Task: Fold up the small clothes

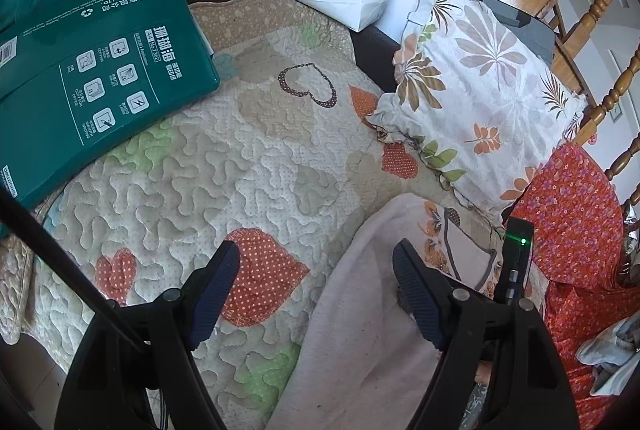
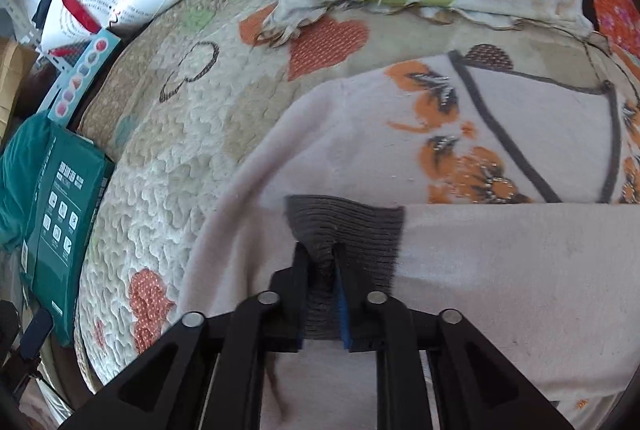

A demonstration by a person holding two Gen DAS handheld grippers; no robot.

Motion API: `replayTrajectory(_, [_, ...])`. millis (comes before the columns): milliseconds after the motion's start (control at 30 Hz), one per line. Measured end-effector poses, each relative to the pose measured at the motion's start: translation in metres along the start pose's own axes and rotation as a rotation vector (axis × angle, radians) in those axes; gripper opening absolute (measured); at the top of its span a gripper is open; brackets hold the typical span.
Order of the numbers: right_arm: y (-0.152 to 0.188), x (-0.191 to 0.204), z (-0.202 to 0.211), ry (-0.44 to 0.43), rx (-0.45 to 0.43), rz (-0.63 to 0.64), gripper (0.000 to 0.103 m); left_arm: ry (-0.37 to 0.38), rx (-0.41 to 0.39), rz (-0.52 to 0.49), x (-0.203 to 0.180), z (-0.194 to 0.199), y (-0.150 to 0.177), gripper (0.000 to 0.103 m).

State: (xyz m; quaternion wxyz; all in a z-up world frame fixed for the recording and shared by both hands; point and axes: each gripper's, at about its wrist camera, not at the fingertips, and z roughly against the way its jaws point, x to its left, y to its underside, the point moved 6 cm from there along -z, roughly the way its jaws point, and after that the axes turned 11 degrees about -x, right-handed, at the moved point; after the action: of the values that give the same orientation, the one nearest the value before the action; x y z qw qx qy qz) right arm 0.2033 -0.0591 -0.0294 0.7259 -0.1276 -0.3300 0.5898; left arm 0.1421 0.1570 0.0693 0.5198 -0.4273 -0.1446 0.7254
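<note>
On the quilt [image 1: 168, 190], the pink sweater [image 2: 500, 270] lies partly folded. Right gripper [image 2: 320, 250] pinches its grey cuff [image 2: 360, 226]; left gripper [image 1: 316, 270] hangs open, empty. Most folds remain.

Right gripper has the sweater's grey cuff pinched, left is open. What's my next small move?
Probably carry the grey cuff across onto the sweater body. The right gripper is shut on it, with the sleeve already lying over the front; the left gripper hangs open at the sweater's edge, free to pin it.
</note>
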Motion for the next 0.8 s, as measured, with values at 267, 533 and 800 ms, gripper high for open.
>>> replayTrajectory(267, [0.028, 0.022, 0.053, -0.123, -0.029, 0.084, 0.021, -0.035, -0.049, 0.111, 0.041, 0.011, -0.025, 0.078])
replayTrajectory(533, [0.161, 0.064, 0.113, -0.344, 0.122, 0.287, 0.031, -0.110, -0.094, 0.249, 0.094, 0.022, -0.037, 0.080])
replayTrajectory(800, [0.259, 0.095, 0.140, -0.362, 0.149, 0.564, 0.052, -0.114, -0.083, 0.238, 0.095, 0.021, -0.033, 0.080])
